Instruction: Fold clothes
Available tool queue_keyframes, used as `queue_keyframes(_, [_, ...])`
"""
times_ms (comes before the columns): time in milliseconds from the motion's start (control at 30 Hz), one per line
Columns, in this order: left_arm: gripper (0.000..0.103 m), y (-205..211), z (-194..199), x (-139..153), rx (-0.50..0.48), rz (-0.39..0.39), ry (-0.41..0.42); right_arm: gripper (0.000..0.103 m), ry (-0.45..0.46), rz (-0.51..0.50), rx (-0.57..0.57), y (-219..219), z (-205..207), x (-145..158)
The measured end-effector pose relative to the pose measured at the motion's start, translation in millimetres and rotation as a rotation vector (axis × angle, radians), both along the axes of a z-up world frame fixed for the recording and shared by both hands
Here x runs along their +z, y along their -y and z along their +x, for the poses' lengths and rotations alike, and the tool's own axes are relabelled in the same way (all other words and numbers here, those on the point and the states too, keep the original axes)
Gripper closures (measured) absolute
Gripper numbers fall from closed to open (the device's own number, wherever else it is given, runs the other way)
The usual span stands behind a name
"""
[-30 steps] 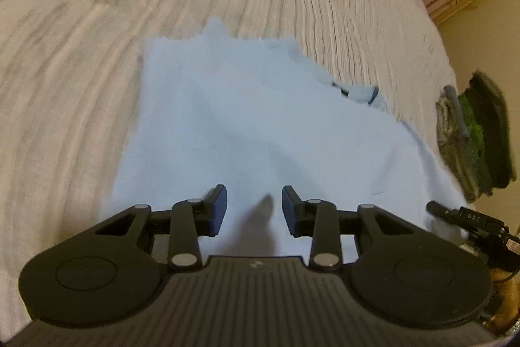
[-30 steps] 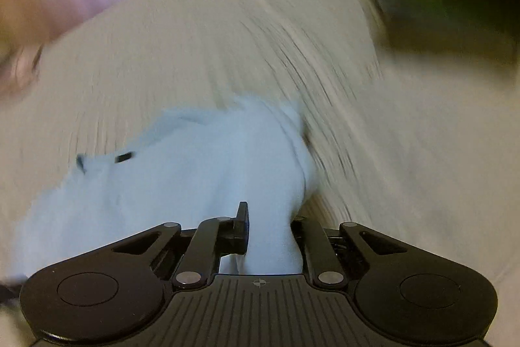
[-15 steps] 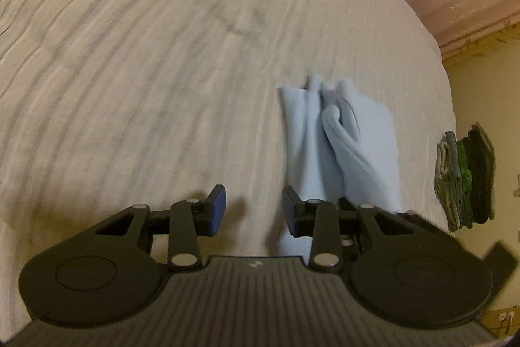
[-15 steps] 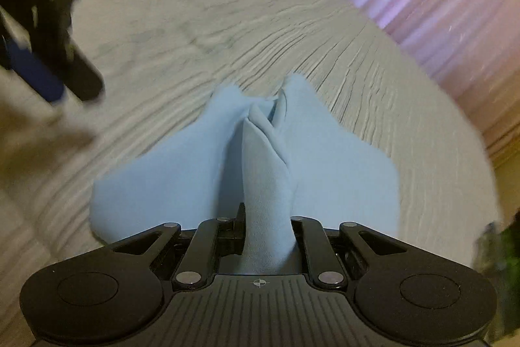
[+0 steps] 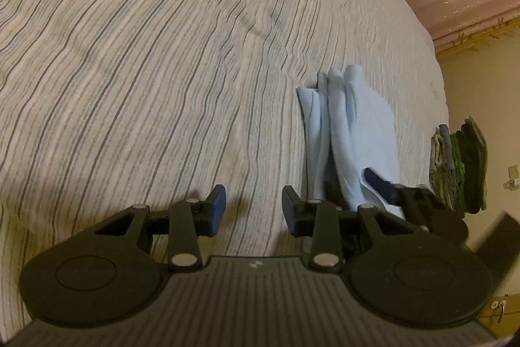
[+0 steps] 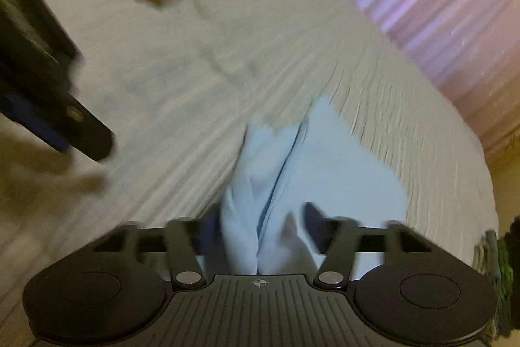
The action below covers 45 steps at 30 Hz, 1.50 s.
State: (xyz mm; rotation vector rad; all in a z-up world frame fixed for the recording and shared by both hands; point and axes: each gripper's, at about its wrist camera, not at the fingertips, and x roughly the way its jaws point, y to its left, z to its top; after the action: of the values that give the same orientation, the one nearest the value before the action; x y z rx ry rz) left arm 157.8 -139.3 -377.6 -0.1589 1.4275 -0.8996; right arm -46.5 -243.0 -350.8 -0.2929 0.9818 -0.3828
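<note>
Lower centre of the right view, right tongs had their jaws spread around bunched blue cloth on bed; left tongs released, empty. Folding unfinished.

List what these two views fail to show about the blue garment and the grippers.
- Right gripper, right wrist view: motion blur; open or clamped unclear.
- Light blue garment: near end hidden behind gripper bodies.
- Folded pile, left wrist view: small, items indistinguishable.
- Left gripper: open, empty.
</note>
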Motion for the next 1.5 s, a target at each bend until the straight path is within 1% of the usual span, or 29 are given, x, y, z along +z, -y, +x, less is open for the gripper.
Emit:
queue_keyframes(33, [0.072, 0, -1, 2, 0.000, -0.007, -0.005, 0.024, 0.031, 0.044, -0.016, 7, -11, 11])
queue_keyframes(133, [0.072, 5, -9, 8, 0.004, -0.044, -0.039, 0.024, 0.113, 0.175, -0.095, 35, -48, 37])
queue_keyframes(200, [0.072, 17, -18, 10, 0.003, -0.098, -0.077, 0.025, 0.185, 0.292, -0.188, 66, -83, 50])
queue_keyframes(267, [0.069, 32, -28, 9, -0.003, -0.148, -0.116, 0.025, 0.252, 0.416, -0.296, 99, -115, 55])
queue_keyframes(367, [0.068, 52, -44, 1, 0.019, -0.170, -0.171, 0.025, 0.381, 0.640, -0.436, 156, -159, 58])
queue_keyframes(400, [0.067, 57, -49, -2, 0.031, -0.175, -0.186, 0.025, 0.394, 0.683, -0.492, 171, -170, 55])
queue_keyframes(433, [0.064, 61, -52, -6, 0.043, -0.171, -0.194, 0.025, 0.384, 0.702, -0.553, 184, -178, 51])
queue_keyframes(467, [0.062, 65, -56, -9, 0.059, -0.162, -0.199, 0.025, 0.387, 0.742, -0.602, 197, -185, 43])
queue_keyframes(533, [0.062, 67, -63, -17, 0.095, -0.156, -0.213, 0.025, 0.414, 0.854, -0.682, 223, -196, 25])
queue_keyframes(600, [0.075, 70, -66, -24, 0.114, -0.190, -0.229, 0.025, 0.450, 0.977, -0.754, 247, -205, 7])
queue_keyframes(633, [0.089, 71, -67, -26, 0.117, -0.207, -0.225, 0.025, 0.480, 1.052, -0.779, 255, -207, -2])
queue_keyframes(667, [0.091, 69, -69, -25, 0.115, -0.222, -0.199, 0.036, 0.493, 1.099, -0.794, 260, -207, -9])
queue_keyframes(700, [0.092, 63, -71, -23, 0.118, -0.235, -0.163, 0.044, 0.492, 1.124, -0.800, 262, -205, -13])
queue_keyframes(733, [0.094, 56, -74, -20, 0.122, -0.246, -0.124, 0.048, 0.491, 1.150, -0.806, 264, -203, -18])
queue_keyframes(800, [0.094, 43, -78, -24, 0.152, -0.245, -0.084, 0.048, 0.466, 1.137, -0.785, 265, -201, -26])
queue_keyframes(900, [0.094, 38, -87, -38, 0.183, -0.212, -0.055, 0.048, 0.410, 1.092, -0.738, 261, -185, -37])
queue_keyframes(933, [0.094, 37, -90, -38, 0.192, -0.224, -0.042, 0.048, 0.406, 1.089, -0.732, 263, -181, -39])
queue_keyframes(1000, [0.094, 28, -97, -32, 0.214, -0.280, -0.018, 0.048, 0.413, 1.078, -0.700, 263, -177, -35])
queue_keyframes(1033, [0.095, 24, -100, -29, 0.214, -0.296, -0.002, 0.048, 0.408, 1.064, -0.680, 264, -176, -33])
queue_keyframes(1067, [0.095, 22, -101, -28, 0.198, -0.282, 0.020, 0.048, 0.393, 1.054, -0.665, 264, -172, -36])
queue_keyframes(1100, [0.095, 24, -102, -34, 0.191, -0.253, 0.027, 0.048, 0.372, 1.048, -0.654, 264, -166, -43])
queue_keyframes(1167, [0.093, 25, -100, -50, 0.206, -0.209, 0.004, 0.047, 0.355, 1.059, -0.654, 261, -161, -54])
queue_keyframes(1233, [0.091, 28, -98, -60, 0.231, -0.189, -0.010, 0.047, 0.362, 1.084, -0.655, 261, -165, -56])
queue_keyframes(1300, [0.085, 25, -101, -56, 0.272, -0.191, -0.014, 0.047, 0.373, 1.112, -0.653, 264, -170, -55])
queue_keyframes(1333, [0.081, 22, -105, -52, 0.295, -0.192, -0.016, 0.046, 0.379, 1.127, -0.652, 266, -172, -54])
queue_keyframes(1367, [0.075, 17, -110, -46, 0.322, -0.195, -0.022, 0.034, 0.388, 1.144, -0.657, 266, -176, -54])
queue_keyframes(1400, [0.071, 12, -115, -39, 0.355, -0.202, -0.033, 0.025, 0.401, 1.161, -0.666, 267, -181, -54])
queue_keyframes(1433, [0.061, 6, -121, -33, 0.388, -0.210, -0.046, 0.019, 0.418, 1.179, -0.669, 266, -182, -54])
queue_keyframes(1500, [0.056, -10, -136, -25, 0.444, -0.246, -0.090, 0.019, 0.445, 1.248, -0.664, 267, -191, -54])
